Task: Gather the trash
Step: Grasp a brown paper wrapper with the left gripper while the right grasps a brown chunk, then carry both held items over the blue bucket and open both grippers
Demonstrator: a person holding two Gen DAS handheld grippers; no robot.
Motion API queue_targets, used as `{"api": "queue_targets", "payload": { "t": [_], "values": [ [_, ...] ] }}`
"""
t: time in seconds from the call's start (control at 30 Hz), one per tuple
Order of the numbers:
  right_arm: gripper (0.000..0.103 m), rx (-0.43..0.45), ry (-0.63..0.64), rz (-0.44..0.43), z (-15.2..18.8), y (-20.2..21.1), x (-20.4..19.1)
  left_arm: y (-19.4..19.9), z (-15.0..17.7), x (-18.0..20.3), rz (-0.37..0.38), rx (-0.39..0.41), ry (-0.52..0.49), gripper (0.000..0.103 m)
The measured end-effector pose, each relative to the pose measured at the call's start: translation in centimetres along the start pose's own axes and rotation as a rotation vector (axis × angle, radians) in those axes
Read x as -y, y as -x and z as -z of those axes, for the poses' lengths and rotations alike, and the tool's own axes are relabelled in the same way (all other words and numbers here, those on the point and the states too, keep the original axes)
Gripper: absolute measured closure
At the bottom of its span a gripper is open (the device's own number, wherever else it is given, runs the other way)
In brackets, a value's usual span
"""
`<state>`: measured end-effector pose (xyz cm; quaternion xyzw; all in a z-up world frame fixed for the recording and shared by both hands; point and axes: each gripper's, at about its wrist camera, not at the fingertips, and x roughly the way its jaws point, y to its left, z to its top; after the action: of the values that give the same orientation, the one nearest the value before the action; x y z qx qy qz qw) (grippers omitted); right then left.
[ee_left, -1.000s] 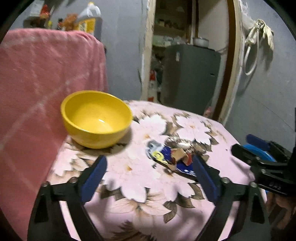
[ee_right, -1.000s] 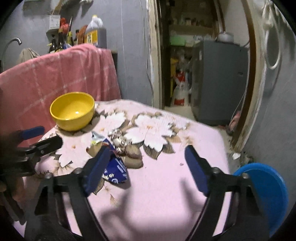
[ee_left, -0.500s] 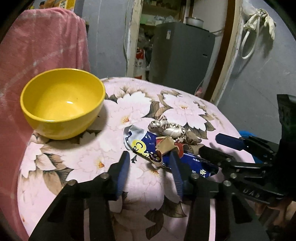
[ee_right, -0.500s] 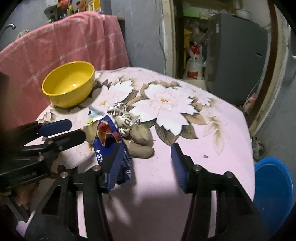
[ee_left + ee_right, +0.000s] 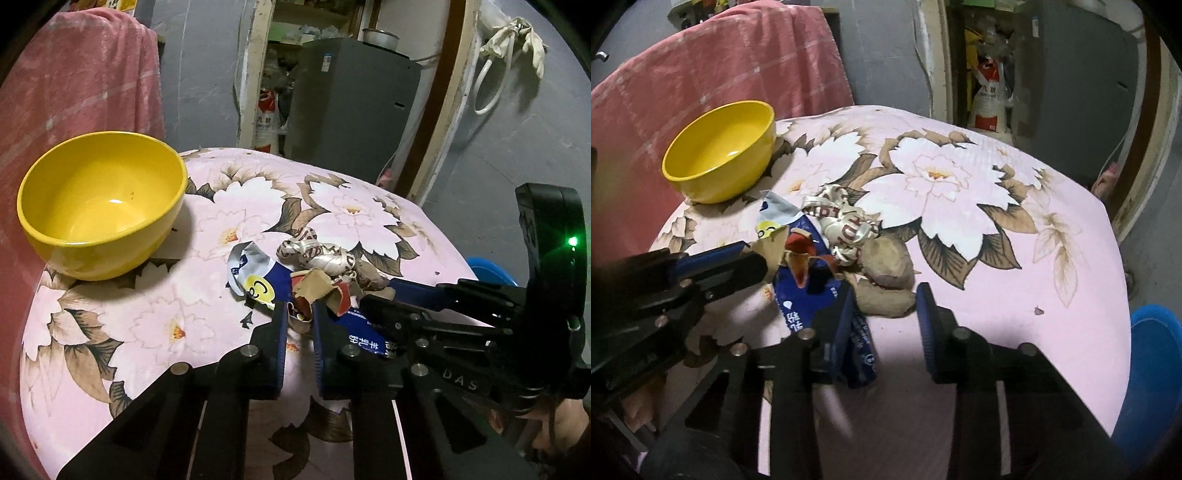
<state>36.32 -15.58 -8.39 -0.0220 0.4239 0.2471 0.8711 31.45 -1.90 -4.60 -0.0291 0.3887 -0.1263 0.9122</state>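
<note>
A heap of trash lies mid-table: a blue snack wrapper (image 5: 258, 284) (image 5: 798, 306), torn brown-and-red paper scraps (image 5: 314, 288) (image 5: 798, 254), a crumpled printed white ribbon (image 5: 321, 254) (image 5: 846, 225) and brown lumps (image 5: 886, 258). A yellow bowl (image 5: 99, 203) (image 5: 720, 162) stands at the table's left. My left gripper (image 5: 299, 321) is shut on a brown-and-red paper scrap at the heap's near edge. My right gripper (image 5: 884, 314) is open, its jaws around the nearest brown lump (image 5: 882, 301) and over the wrapper's end.
The table has a pink floral cloth (image 5: 147, 314) (image 5: 1015, 258). A pink towel (image 5: 74, 92) hangs over a chair behind the bowl. A blue bin (image 5: 1152, 369) sits on the floor at right. A grey fridge (image 5: 351, 103) stands in the doorway beyond.
Both grippers moved in to the trash heap. The left jaws closed from wide open onto the paper scrap. The right jaws narrowed around the brown lump.
</note>
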Motion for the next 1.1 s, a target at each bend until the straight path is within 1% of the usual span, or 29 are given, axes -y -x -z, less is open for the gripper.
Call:
{"api": "queue_targets", "payload": {
  "t": [0.27,0.4,0.53,0.67,0.93,1.1],
  "values": [
    [0.066,0.019,0.010,0.010,1.1,1.8,-0.5,1.2,0.3,0.3,0.011,0.016,0.009,0.094],
    [0.066,0.052,-0.015,-0.004,1.8,3.5,-0.5,2.3,0.7,1.0,0.020,0.032,0.006,0.095],
    [0.066,0.135,-0.043,-0.010,2.7,6.6,-0.4,4.0,1.0,1.8,0.046,0.062,0.016,0.095],
    [0.066,0.230,-0.046,0.012,3.1,10.0,-0.4,6.0,0.9,3.3,0.077,0.125,0.008,0.095],
    [0.066,0.468,-0.027,0.096,3.9,18.0,0.0,10.3,-0.5,7.4,0.128,0.284,-0.036,0.095],
    [0.066,0.585,-0.013,0.164,4.7,22.2,0.5,12.2,-1.3,10.1,0.171,0.373,-0.057,0.095]
  ]
}}
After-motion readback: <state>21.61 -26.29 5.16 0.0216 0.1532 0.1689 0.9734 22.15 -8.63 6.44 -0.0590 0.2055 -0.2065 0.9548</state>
